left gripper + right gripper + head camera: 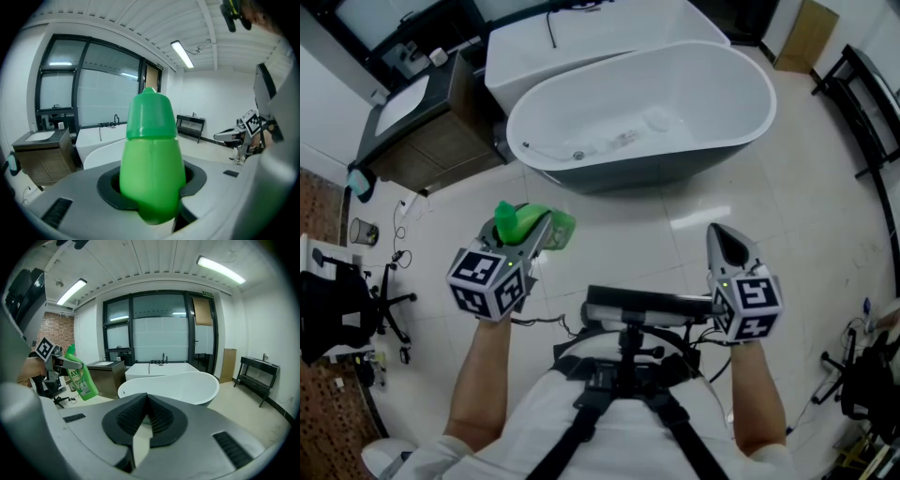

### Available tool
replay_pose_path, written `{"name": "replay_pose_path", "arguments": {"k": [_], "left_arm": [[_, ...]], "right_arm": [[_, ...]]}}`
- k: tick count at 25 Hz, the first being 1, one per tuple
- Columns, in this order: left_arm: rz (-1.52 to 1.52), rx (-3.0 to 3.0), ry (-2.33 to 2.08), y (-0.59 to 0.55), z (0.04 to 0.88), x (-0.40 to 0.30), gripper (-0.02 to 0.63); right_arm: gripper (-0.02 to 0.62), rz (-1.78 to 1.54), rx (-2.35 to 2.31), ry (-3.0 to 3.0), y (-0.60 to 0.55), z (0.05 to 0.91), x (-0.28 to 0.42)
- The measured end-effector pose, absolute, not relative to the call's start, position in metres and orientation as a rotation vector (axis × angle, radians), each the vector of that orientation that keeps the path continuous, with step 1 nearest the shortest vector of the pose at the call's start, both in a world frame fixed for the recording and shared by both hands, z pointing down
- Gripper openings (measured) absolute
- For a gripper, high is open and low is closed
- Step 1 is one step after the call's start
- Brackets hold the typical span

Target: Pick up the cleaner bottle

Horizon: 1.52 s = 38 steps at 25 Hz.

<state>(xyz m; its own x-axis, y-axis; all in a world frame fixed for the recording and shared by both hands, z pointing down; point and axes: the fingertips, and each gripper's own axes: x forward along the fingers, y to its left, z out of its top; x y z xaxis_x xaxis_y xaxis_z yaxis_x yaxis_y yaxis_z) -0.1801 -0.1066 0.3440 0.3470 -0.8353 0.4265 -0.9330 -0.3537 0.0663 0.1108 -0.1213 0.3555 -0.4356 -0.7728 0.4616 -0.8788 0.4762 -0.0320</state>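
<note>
From the head we look steeply down over our chest rig (pixel 623 375): the left gripper (pixel 532 230) and right gripper (pixel 724 239) sit near, the bathtub (pixel 675 167) far ahead. The left gripper view rides right behind its jaws, so close that the cleaner bottle (pixel 152 178) fills its middle. It faces the windows (pixel 93 89), the right gripper at its far right. The right gripper view faces the bathtub squarely, the left gripper at its left. All three share the bathtub.

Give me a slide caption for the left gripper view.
Left tongs clamped on the green cleaner bottle, white bathtub behind.
</note>
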Motion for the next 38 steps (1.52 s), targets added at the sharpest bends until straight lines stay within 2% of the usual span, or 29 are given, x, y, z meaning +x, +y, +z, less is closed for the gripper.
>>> {"name": "replay_pose_path", "arguments": {"k": [8, 38], "left_arm": [[0.547, 2.285, -1.616, -0.107, 0.349, -0.189, 0.179], [0.517, 2.254, -1.627, -0.094, 0.356, -0.195, 0.181]], "right_arm": [[0.008, 0.369, 1.376, -2.345, -0.126, 0.355, 0.108], [0.008, 0.349, 1.335, -2.322, -0.125, 0.361, 0.101]]}}
